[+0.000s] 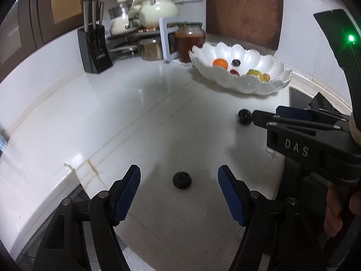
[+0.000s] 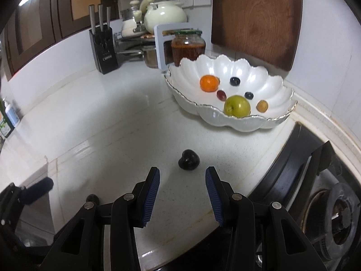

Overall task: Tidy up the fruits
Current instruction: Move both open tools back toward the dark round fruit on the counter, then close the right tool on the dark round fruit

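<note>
Two dark fruits loose on white counter (image 1: 135, 117), rest already in bowl.

L gripper (image 1: 179, 176): jaws apart, nothing gripped. Wrinkled dark fruit (image 1: 182, 180) lying on counter between the blue pads (image 1: 126, 196), w/ clear gap each side, not touched.

R gripper (image 2: 182, 178): jaws apart too, narrower than L, empty. Smooth dark fruit (image 2: 188, 160) on counter just ahead of fingertips, centred on the gap, not between pads yet. Same fruit in L view, partly behind R gripper's tip.

White scalloped bowl (image 2: 237, 122) further back on counter, near stove (image 2: 338, 214). Inside: orange fruit (image 2: 209, 82), green apple (image 2: 237, 105), reddish grape (image 2: 221, 95), two small dark berries (image 2: 235, 81), small yellow-brown fruit (image 2: 262, 106), possibly a longan, too small to tell.

Behind bowl: jar of red sauce (image 2: 188, 48), wooden board (image 2: 257, 18) against wall. Knife block (image 2: 103, 45) far L, pale teapot (image 2: 165, 15) on rack.

Part of a hand (image 1: 336, 210) on R gripper's handle at edge of L view.
</note>
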`<state>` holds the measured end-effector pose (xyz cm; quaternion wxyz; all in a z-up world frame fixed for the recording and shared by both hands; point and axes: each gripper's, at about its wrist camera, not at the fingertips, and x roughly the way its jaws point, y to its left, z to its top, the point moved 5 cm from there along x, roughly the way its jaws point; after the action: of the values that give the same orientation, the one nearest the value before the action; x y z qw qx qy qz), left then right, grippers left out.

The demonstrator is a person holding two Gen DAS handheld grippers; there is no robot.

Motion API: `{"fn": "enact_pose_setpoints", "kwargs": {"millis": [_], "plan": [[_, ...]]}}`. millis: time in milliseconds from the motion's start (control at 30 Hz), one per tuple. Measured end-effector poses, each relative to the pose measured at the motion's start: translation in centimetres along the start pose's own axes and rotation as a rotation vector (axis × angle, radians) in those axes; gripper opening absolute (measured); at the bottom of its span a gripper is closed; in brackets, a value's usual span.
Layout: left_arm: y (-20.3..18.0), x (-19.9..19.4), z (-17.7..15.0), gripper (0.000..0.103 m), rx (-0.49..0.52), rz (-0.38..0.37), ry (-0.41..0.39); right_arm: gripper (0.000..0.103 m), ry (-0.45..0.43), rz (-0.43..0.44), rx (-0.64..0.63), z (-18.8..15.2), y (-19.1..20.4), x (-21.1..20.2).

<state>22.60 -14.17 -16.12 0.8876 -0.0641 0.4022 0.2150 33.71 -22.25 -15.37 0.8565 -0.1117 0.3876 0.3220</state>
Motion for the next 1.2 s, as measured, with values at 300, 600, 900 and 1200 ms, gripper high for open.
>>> {"fn": "enact_pose_setpoints", "kwargs": {"millis": [300, 600, 900, 1200], "plan": [[-0.8, 2.0, -0.5, 0.062, 0.001, -0.018, 0.046, 0.043, 0.054, -0.013, 0.034, -0.2, -0.4, 2.5], [-0.9, 3.3, -0.9, 0.05, 0.007, -0.007, 0.089, 0.043, 0.072, -0.039, 0.037, 0.4, -1.0, 4.6], [-0.6, 4.1, -1.4, 0.037, -0.01, -0.034, 0.118, 0.043, 0.1, -0.027, 0.029, 0.5, -0.7, 6.4], [-0.4, 4.1, -1.3, 0.025, -0.031, -0.041, 0.111, 0.03, 0.115, -0.01, 0.038, 0.4, -0.9, 7.1]]}}
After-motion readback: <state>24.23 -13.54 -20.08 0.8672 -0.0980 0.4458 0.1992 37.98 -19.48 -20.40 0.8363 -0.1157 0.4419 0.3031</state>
